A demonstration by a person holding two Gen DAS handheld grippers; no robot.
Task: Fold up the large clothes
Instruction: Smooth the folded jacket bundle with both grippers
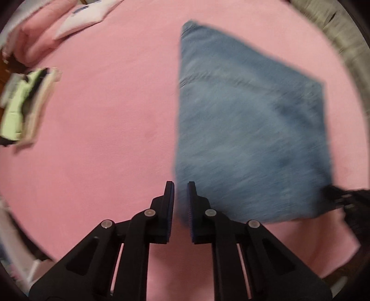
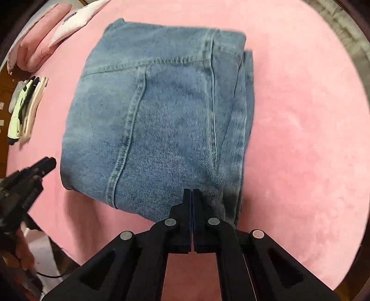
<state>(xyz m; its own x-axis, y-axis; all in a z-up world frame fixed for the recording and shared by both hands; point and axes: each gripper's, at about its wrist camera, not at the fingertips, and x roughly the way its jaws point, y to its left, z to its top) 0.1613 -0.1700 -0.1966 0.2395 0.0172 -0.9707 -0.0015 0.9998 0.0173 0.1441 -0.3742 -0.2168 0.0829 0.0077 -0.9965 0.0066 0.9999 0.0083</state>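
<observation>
Folded blue jeans (image 2: 161,115) lie flat on the pink bed cover (image 2: 300,139). My right gripper (image 2: 192,192) points down over their near edge, fingers pressed together with nothing between them. In the left wrist view the jeans (image 1: 249,129) are blurred and lie to the right. My left gripper (image 1: 180,185) hangs just off their near left corner, its jaws a narrow gap apart with no cloth gripped. The left gripper (image 2: 47,162) also shows at the left of the right wrist view, clear of the denim. The right gripper (image 1: 333,192) is a dark blur at the jeans' right corner.
A small stack of folded clothes (image 2: 25,108), light green and cream, sits at the left edge of the bed. Pink and white folded items (image 2: 71,20) lie at the far left. A grey textured surface (image 1: 335,23) runs beyond the far right edge. A hand (image 2: 20,254) holds the left gripper.
</observation>
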